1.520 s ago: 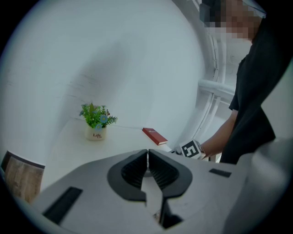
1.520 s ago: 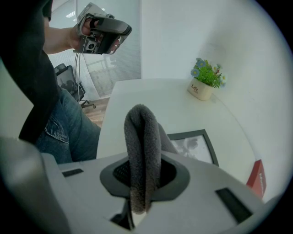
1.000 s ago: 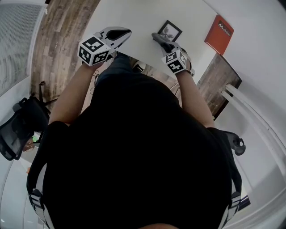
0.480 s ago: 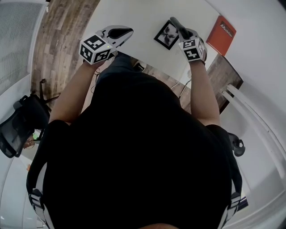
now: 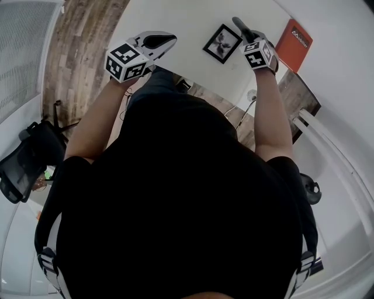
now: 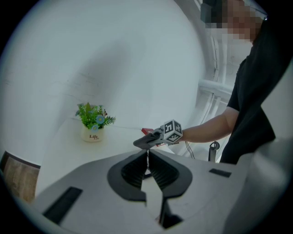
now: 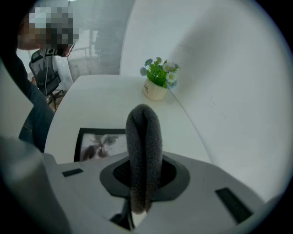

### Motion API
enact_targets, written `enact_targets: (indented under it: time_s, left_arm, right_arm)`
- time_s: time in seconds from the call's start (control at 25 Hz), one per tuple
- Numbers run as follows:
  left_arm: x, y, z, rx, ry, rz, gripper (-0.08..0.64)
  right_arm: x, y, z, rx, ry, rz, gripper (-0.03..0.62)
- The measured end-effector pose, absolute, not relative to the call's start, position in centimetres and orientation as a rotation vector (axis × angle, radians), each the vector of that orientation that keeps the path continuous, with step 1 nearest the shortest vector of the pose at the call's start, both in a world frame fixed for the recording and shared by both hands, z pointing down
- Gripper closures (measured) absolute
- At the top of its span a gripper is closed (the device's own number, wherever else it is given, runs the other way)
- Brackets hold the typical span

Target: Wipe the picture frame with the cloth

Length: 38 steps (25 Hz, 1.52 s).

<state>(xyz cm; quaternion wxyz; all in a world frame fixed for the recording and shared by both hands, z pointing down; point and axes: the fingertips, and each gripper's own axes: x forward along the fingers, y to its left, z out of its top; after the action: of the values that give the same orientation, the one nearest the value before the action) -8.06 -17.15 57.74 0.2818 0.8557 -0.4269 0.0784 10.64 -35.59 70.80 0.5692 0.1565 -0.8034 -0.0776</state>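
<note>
Seen from the head camera, a black office chair (image 5: 23, 163) stands at the left edge of the frame on the wood-plank floor (image 5: 76, 52). The person's dark-shirted torso fills the middle and lower part of the view. At upper left of centre, the left gripper (image 5: 169, 40) hangs over the near edge of the white table (image 5: 181, 14). Its own camera shows the jaws pressed together with nothing between them. Right of it, near the top centre, the black picture frame (image 5: 222, 43) lies flat on the table, set at an angle. Just beyond the frame's right corner, the right gripper (image 5: 251, 40) points steeply down, clamped on a folded grey cloth (image 5: 241, 27) that sticks out past its tips. The cloth is beside the frame rather than over it, and whether it touches the table cannot be told. A red book (image 5: 294, 37) lies further right, by the wall.

In the right gripper view the frame (image 7: 98, 144) sits left of the upright cloth (image 7: 144, 146). A small potted plant (image 7: 158, 80) with blue flowers stands at the table's far end, against the wall.
</note>
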Motion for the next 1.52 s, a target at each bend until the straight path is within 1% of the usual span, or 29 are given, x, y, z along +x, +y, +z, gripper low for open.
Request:
enact_targets:
  time_s: [0.44, 1.52]
  left_arm:
    - [-7.5, -16.8, 57.9, 2.293, -1.13, 0.214, 0.54]
    - [-5.7, -13.9, 57.0, 2.31, -1.147, 0.203, 0.54]
  right_arm:
    - [12.5, -32.4, 74.5, 0.295, -1.817, -0.111, 0.548]
    - [13.7, -25.1, 76.1, 0.176, -1.782, -0.101, 0.546]
